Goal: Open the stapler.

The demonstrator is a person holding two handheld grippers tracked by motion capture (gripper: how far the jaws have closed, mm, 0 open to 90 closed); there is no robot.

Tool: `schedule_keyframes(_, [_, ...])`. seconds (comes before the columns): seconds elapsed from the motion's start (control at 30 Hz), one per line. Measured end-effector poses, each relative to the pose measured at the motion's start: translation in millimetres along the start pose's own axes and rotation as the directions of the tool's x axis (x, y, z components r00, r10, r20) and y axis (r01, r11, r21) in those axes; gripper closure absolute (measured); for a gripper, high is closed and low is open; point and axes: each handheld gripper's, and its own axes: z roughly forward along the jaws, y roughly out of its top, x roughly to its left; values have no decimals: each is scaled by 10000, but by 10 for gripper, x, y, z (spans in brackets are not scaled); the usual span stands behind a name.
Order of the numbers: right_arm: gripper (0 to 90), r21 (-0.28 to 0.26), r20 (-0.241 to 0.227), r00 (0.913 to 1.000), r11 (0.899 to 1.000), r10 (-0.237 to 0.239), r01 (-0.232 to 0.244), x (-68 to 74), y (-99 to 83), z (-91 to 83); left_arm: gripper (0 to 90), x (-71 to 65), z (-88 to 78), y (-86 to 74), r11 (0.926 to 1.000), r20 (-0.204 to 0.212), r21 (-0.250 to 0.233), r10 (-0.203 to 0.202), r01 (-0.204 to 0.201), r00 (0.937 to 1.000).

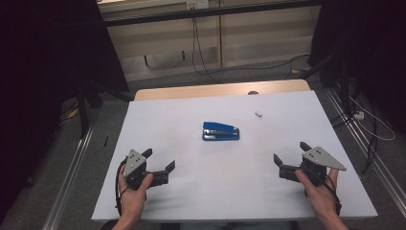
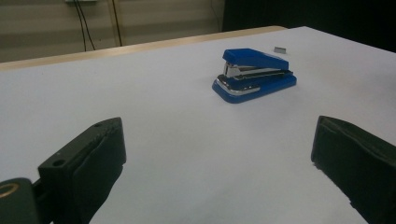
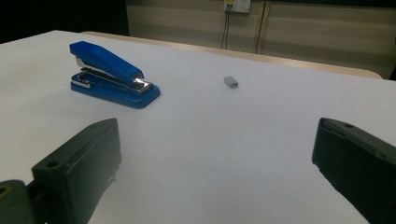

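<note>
A blue stapler [image 1: 220, 131] lies near the middle of the white table [image 1: 191, 201], closed and flat. It appears ahead of the left gripper [image 2: 219, 154] as the blue stapler [image 2: 254, 74], and off to the left of the right gripper [image 3: 215, 158] as the blue stapler [image 3: 112, 74]. A small grey strip of staples [image 1: 258, 114] rests behind and right of it, seen too as the staple strip [image 3: 230, 82] and the staple strip [image 2: 281, 49]. My left gripper [image 1: 159, 160] sits at the near left and my right gripper [image 1: 289, 153] at the near right, both open, both with nothing between the jaws.
A bare wooden strip [image 1: 220, 89] edges the table's far side. Cables [image 1: 201, 52] run along the floor and wall behind. Metal rails [image 1: 72, 167] flank the table, and dark curtains stand at both sides.
</note>
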Motion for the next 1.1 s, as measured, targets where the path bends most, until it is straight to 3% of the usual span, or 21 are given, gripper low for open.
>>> schedule_keyframes(0.37, [18, 34, 203, 9998, 10000, 45, -46, -9, -2, 35, 32, 20, 18, -18, 9994, -79, 344, -37, 40, 10000])
schedule_keyframes(0.67, [20, 192, -282, 9992, 9994, 300, -295, -5, -25, 97, 32, 16, 58, -17, 9987, -86, 511, 24, -20, 10000])
schedule_keyframes(0.8, [21, 259, -484, 9981, 9989, 394, -381, 6, -30, 123, 31, 29, 88, -11, 9982, -203, 575, -166, 177, 9997])
schedule_keyframes(0.97, [15, 314, -877, 9961, 9995, 129, -102, 33, 5, 144, 39, 17, 125, 3, 9986, -84, 521, -94, 99, 9999])
schedule_keyframes(1.1, [9, 340, -1073, 9942, 9994, 6, 31, 64, 33, 152, 50, -2, 112, 18, 9993, 144, 325, 181, -186, 9997])
